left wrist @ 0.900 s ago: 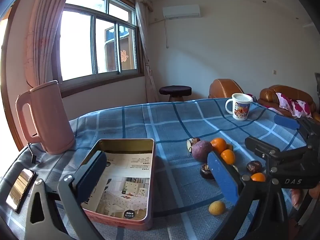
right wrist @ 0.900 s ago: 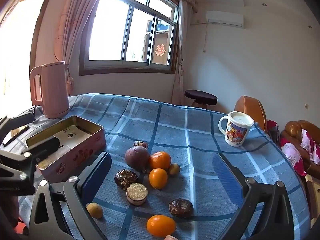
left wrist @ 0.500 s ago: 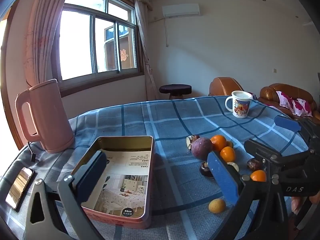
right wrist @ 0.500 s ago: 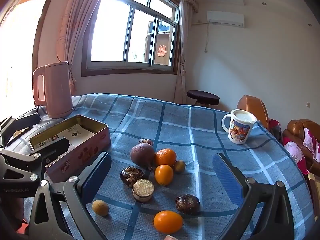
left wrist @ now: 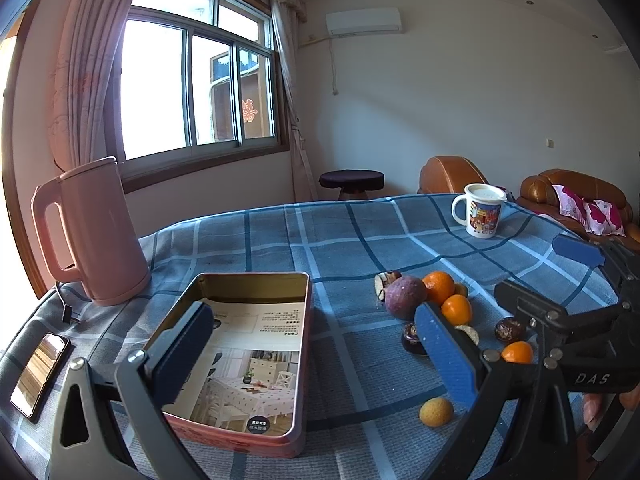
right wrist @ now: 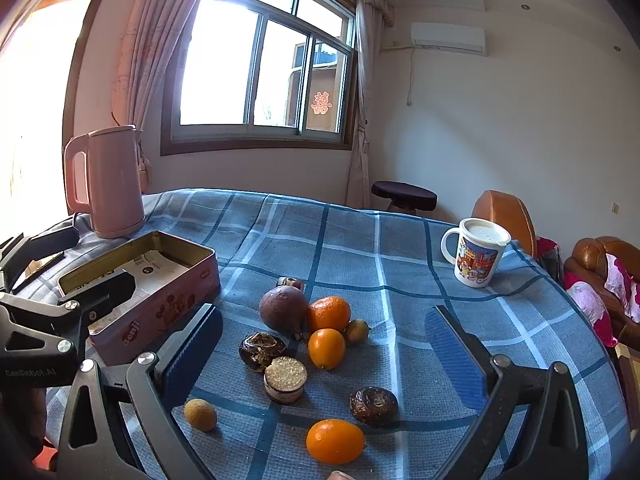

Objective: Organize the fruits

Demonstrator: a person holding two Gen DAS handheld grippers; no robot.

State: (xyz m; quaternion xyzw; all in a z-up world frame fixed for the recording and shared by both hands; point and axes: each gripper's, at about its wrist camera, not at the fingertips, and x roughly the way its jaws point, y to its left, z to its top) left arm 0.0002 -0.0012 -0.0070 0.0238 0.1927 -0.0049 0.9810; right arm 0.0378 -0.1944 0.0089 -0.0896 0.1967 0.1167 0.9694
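Checked cloth covers the surface (right wrist: 360, 248). Toward its left edge sits the open tin (right wrist: 160, 280), well apart from the fruits (right wrist: 324, 320) clustered mid-surface, one perhaps a passion fruit (right wrist: 284, 306). Left gripper (left wrist: 316, 356) and right gripper (right wrist: 324, 356) both gape wide, holding nothing.

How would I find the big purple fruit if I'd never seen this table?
Start at the pink tin on the blue checked cloth. Beside it lies a cluster of fruit; the purple fruit touches an orange, and it is the largest, dull and dark.
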